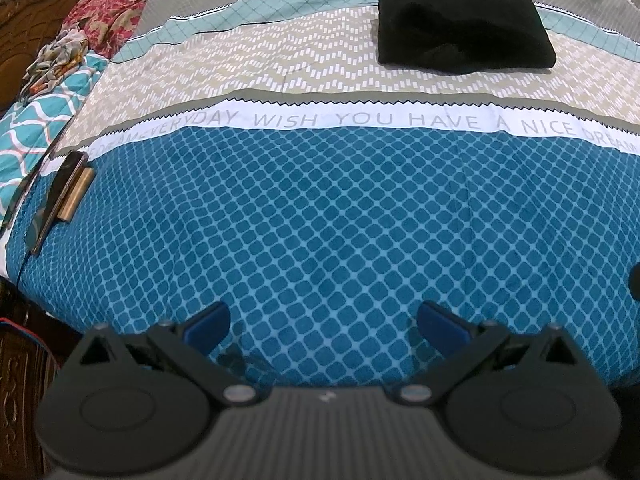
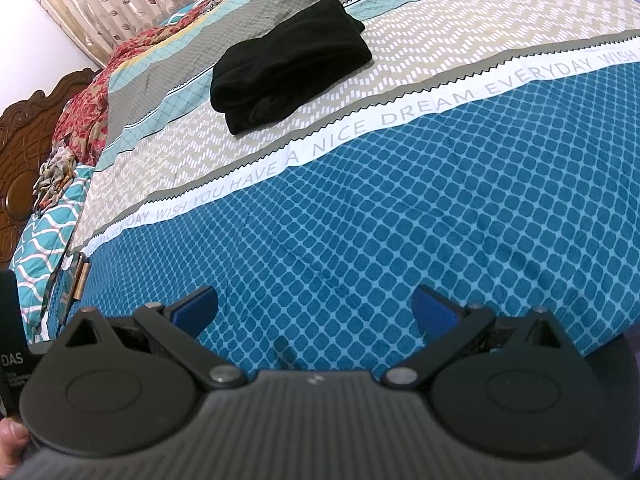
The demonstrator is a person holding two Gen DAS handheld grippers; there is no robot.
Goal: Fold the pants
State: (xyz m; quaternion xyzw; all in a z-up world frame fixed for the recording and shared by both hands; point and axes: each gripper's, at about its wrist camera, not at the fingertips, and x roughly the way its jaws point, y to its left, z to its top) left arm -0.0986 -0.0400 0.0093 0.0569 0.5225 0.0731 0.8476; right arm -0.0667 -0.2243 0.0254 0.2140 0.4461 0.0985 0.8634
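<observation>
A wide bed [image 1: 320,208] fills both views, covered by a bedspread [image 2: 440,184] printed in bands: a deep blue lattice nearest the cameras, then a white strip lettered "WISH YOU HAVE A NICE DREAM", then a beige zigzag band, then teal and grey stripes farther off. At the head end a carved wooden headboard [image 2: 28,136] is seen, with a red floral cloth [image 1: 108,12] and a teal patterned quilt [image 1: 36,128] bunched against it, apparently pushed aside so that the middle of the bed is kept free for folding. The black pants [image 1: 460,28] lie on the beige and teal bands, well away from both grippers, already gathered into a compact, thick rectangle with layered edges showing in the right wrist view [image 2: 288,64]; from this the folding is judged to be finished or nearly so. A dark flat object with a tan edge [image 1: 68,196], which cannot be identified, rests at the bed's left side. The left gripper [image 1: 322,320] is held low over the blue lattice with its blue-padded jaws spread wide and nothing between them. The right gripper [image 2: 314,306] is likewise released and empty, drawn back from the garment, as suits a folded piece left to rest.
</observation>
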